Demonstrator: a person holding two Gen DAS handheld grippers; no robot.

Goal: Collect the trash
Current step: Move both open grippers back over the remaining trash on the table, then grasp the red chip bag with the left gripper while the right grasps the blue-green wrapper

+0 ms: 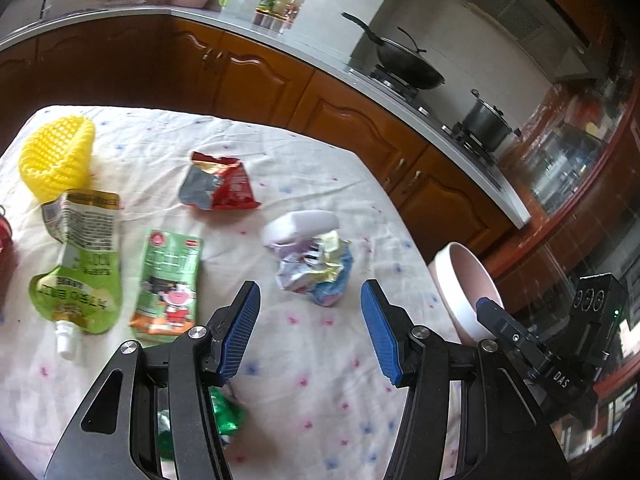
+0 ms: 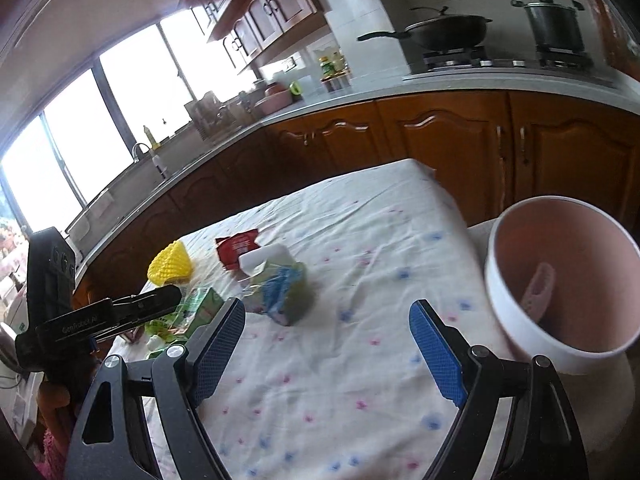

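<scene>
Both grippers, left (image 1: 310,330) and right (image 2: 328,350), are held wide and empty above the cloth; crumpled wad (image 1: 316,270) lies mid-table, bin (image 2: 560,288) at right edge; wad is best straddled centrally before closing

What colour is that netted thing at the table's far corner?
Yellow: the foam net, clearest in the left wrist view.

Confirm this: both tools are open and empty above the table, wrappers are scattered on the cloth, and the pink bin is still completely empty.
Not quite. The pink bin already holds one pale pink piece, seen in the right wrist view. The rest stands: left tool and right tool are open and empty, wrappers lie on the cloth.
</scene>
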